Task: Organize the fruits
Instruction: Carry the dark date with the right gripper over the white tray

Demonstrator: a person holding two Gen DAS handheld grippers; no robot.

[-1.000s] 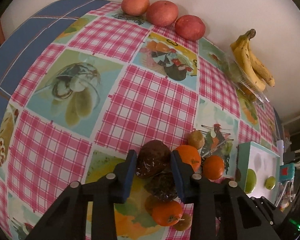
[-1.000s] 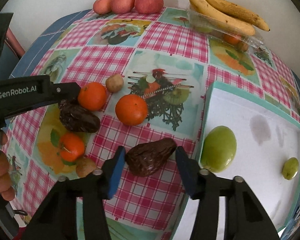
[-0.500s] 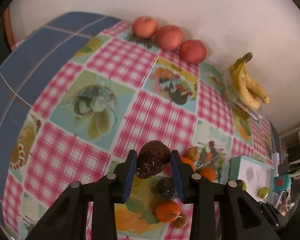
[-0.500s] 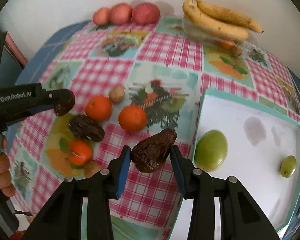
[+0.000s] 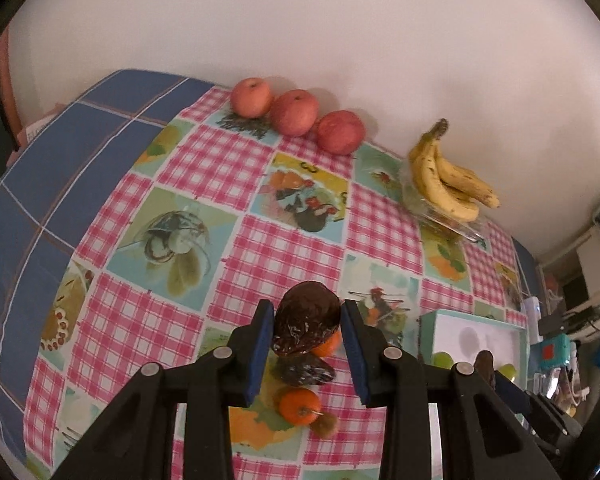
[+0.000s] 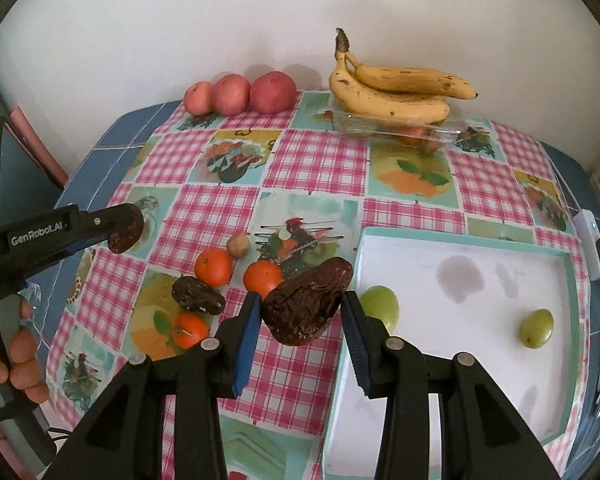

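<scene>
My left gripper (image 5: 305, 320) is shut on a dark wrinkled fruit (image 5: 306, 318) and holds it high above the table; it also shows in the right wrist view (image 6: 124, 228). My right gripper (image 6: 300, 312) is shut on a second dark wrinkled fruit (image 6: 306, 306), lifted beside the white tray (image 6: 460, 240). A third dark fruit (image 6: 198, 295) lies on the checked cloth among three oranges (image 6: 213, 266) and a small brown fruit (image 6: 237, 245). Two green fruits (image 6: 536, 328) lie in the tray.
Three red apples (image 6: 236, 94) sit at the back by the wall. A bunch of bananas (image 6: 392, 92) rests on a clear plastic box (image 6: 404, 130). A small brown fruit (image 5: 326, 424) lies near the front orange. Clutter stands past the table's right edge.
Both grippers have risen from the table with their dark fruits. The left one lifted clear of the fruit pile; the right one closed on its fruit and raised it.
</scene>
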